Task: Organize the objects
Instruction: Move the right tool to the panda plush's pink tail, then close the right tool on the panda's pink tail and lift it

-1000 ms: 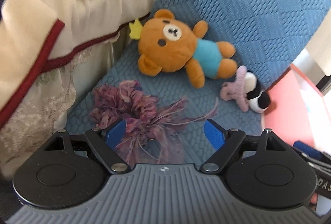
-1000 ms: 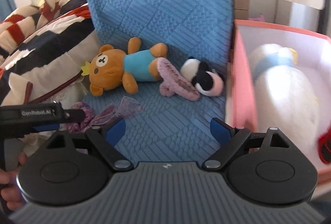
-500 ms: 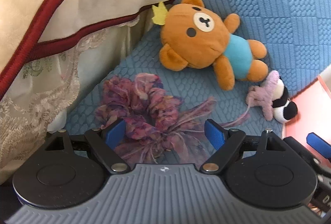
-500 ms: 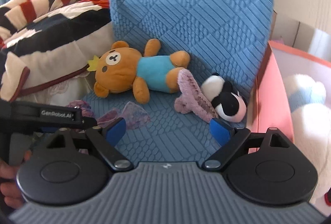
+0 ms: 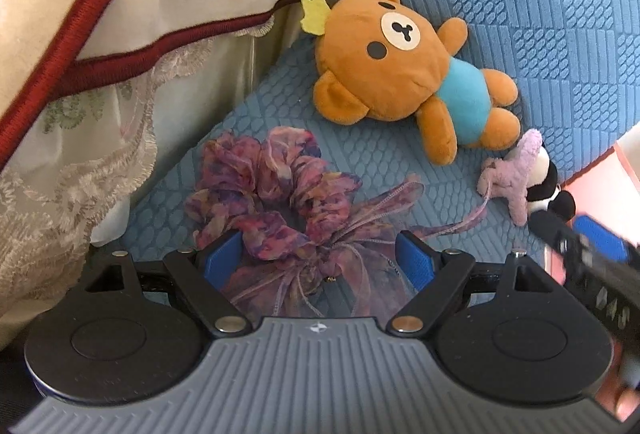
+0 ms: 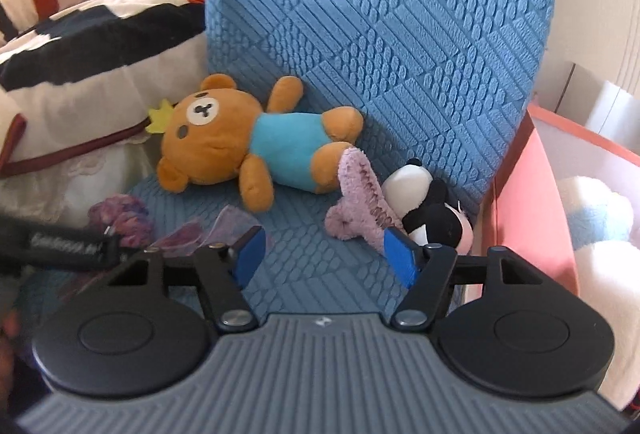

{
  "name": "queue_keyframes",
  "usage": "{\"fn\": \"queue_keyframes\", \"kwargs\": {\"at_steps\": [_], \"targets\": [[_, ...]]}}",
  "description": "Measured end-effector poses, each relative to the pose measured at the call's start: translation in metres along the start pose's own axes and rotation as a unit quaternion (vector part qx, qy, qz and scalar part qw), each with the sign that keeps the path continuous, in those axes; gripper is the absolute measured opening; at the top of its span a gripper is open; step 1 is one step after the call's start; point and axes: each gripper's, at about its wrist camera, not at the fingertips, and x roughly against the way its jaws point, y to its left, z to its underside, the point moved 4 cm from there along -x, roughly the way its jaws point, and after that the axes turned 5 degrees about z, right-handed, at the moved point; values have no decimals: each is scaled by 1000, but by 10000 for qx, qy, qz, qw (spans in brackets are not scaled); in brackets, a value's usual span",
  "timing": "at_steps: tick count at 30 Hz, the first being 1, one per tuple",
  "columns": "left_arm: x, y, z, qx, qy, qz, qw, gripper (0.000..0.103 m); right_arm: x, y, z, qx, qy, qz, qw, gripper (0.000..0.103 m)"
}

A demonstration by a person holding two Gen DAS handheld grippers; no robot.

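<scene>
left claw (image 5: 319, 261) advanced, agape astride scrunchie (image 5: 280, 201) | right claw (image 6: 325, 254) agape | panda (image 6: 430, 207) half-hidden

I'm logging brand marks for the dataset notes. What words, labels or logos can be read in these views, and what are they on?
Left gripper: white lettering along its side bar in the right wrist view, too blurred to read.
Right gripper: white characters on its bar in the left wrist view, motion-blurred, unreadable.
Each gripper base: one small white emblem, no words.
Brown teddy bear: none.
</scene>
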Motion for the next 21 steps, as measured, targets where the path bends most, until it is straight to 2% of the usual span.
{"fn": "queue_keyframes", "kwargs": {"at_steps": [7, 9, 11, 14, 18, 19, 20, 21], "targets": [[-9, -2, 3, -139, 104, -58, 9998, 86, -38, -5, -17, 73, 85, 199, 9997, 58], [-11, -2, 4, -154, 108, -68, 9998, 86, -48, -6, -19, 123, 115, 285, 9995, 53], [-13, -3, 4, -170, 117, -83, 9998, 86, -57, -7, -22, 176, 94, 374, 9991, 43], [-14, -3, 5, -178, 117, -89, 9997, 86, -66, -14, -28, 72, -9, 409, 9991, 38], [-15, -4, 7, -252, 111, -123, 9995, 86, -75, -20, -32, 133, -17, 470, 9988, 37], [-16, -4, 7, -264, 115, -129, 9995, 86, -77, -19, -32, 209, 28, 503, 9985, 32], [-16, -5, 8, -270, 119, -126, 9995, 86, -78, -19, -32, 260, 61, 553, 9981, 23], [-16, -4, 8, -268, 118, -120, 9995, 86, -80, -20, -32, 255, 104, 581, 9979, 20]]}}
